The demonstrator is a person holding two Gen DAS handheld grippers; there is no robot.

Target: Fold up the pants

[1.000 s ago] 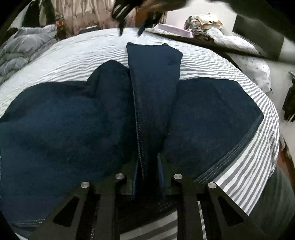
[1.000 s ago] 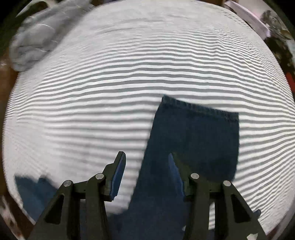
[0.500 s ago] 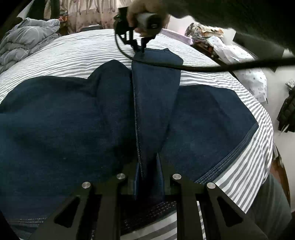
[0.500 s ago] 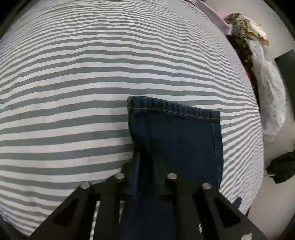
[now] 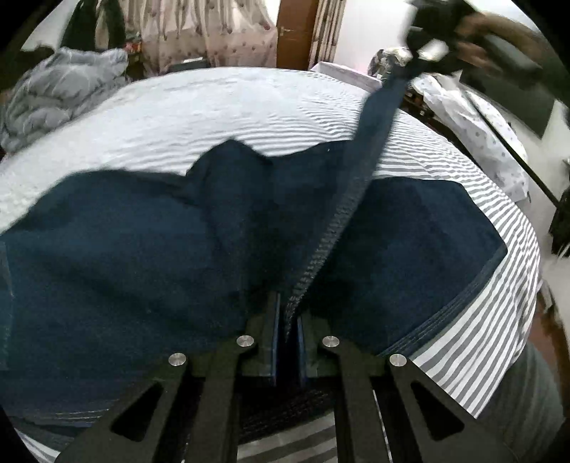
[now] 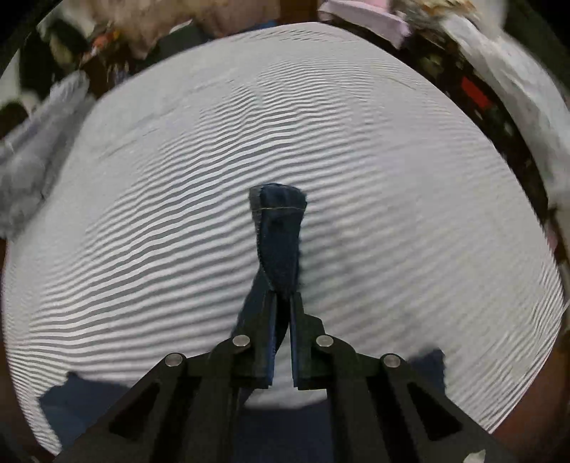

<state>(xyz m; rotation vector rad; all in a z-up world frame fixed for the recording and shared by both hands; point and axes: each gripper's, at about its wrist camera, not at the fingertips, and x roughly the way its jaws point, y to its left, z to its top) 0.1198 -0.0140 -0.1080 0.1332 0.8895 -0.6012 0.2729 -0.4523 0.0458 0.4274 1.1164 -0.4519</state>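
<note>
Dark blue denim pants [image 5: 124, 256] lie spread on a grey-and-white striped bed [image 5: 249, 99]. My left gripper [image 5: 286, 320] is shut on a fold of the pants near the waist. One pant leg [image 5: 377, 117] is stretched up off the bed toward the far right, where my right gripper [image 5: 427, 42] holds it, blurred. In the right wrist view my right gripper [image 6: 283, 302] is shut on the leg's hem end [image 6: 279, 228], lifted above the bed [image 6: 178, 213].
A crumpled grey quilt [image 5: 60, 92] sits at the bed's far left. A spotted white pillow [image 5: 491, 128] and clutter [image 5: 388, 60] lie at the far right. A wooden door [image 5: 299, 32] and a curtain stand behind the bed.
My right gripper has lifted the pant leg's hem end off the bed and carried it up and to the right. The leg now hangs taut between the grippers. The left gripper stays shut.
</note>
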